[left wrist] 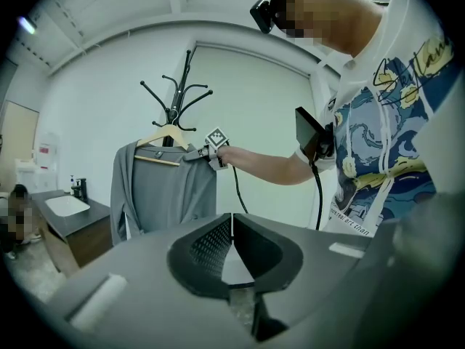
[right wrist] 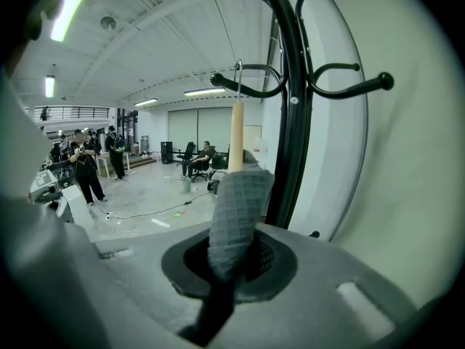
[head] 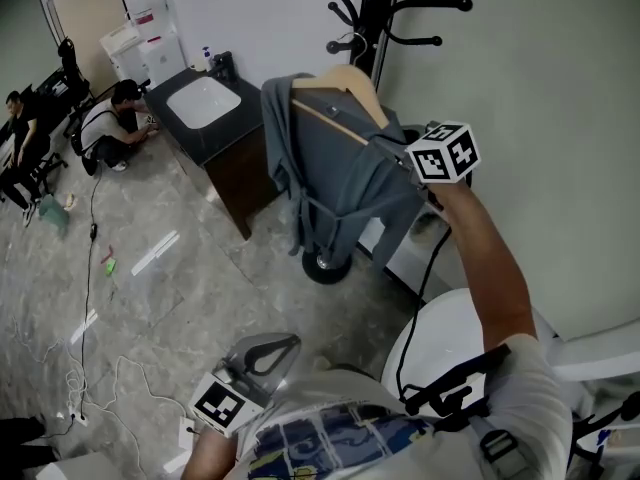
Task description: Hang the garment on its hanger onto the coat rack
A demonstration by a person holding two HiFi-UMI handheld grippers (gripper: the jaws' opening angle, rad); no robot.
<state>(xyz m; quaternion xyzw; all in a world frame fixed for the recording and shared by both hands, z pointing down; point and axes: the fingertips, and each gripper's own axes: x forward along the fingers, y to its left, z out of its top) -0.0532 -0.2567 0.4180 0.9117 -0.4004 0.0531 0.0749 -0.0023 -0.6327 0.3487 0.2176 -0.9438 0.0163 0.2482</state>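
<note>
- Far left of the coat rack (head: 375, 8): a person (head: 115, 128) crouches on the floor beside a dark cabinet (head: 215, 140) with a white basin set in its top.
- Left gripper (head: 265, 350): held low, well to the left of the rack and close to the wearer's body. Jaws pressed together, nothing between them.
- Garment (head: 340, 173): grey, draped on a wooden hanger (head: 345, 80), raised against the rack's left side. Its sleeves hang down towards the rack's black foot (head: 325, 266).
- Hanger hook (right wrist: 238, 67): metal, right at one of the rack's curved lower arms (right wrist: 251, 89). Cannot tell whether it bears on that arm.
- Right gripper (head: 398, 150): arm stretched up to the hanger's right shoulder end, just beside the rack's pole. Jaws clamped on a fold of the grey cloth where it wraps that end of the hanger.
- Right of the rack: a plain pale wall (head: 540, 88), close behind the pole.
</note>
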